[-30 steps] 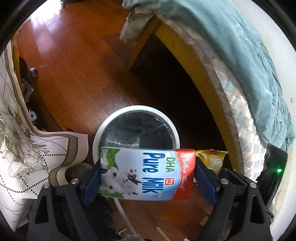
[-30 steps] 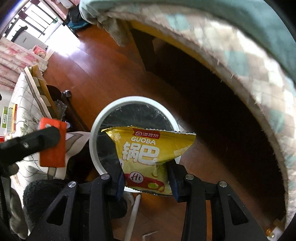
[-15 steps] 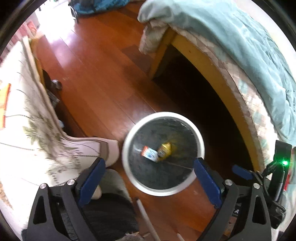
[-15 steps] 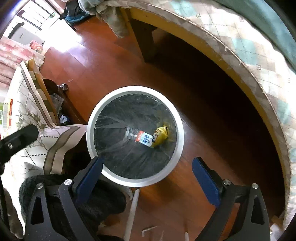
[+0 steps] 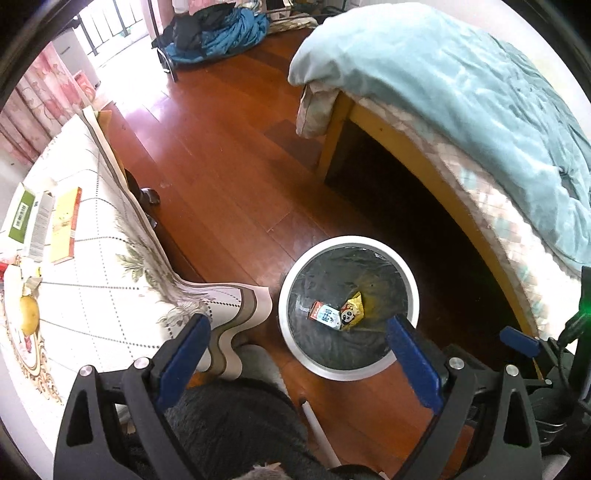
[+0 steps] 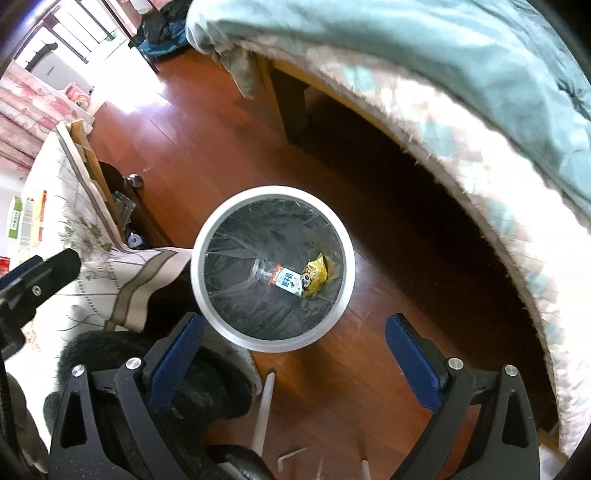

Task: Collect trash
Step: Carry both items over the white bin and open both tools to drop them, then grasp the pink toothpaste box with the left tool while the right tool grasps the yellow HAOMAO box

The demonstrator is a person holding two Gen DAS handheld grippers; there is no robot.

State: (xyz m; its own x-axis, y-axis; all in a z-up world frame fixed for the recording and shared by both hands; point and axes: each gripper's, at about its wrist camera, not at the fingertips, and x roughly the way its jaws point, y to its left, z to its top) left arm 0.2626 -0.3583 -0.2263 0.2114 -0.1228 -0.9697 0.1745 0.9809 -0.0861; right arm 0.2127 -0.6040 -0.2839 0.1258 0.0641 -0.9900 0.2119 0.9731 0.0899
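Below, milk carton and snack packet lie inside bin.

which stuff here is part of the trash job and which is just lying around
Part of the job:
bin
milk carton in the bin
snack bag in the bin
left gripper, open
right gripper, open

Just lying around:
bed
tablecloth
boxes on it
clothes pile
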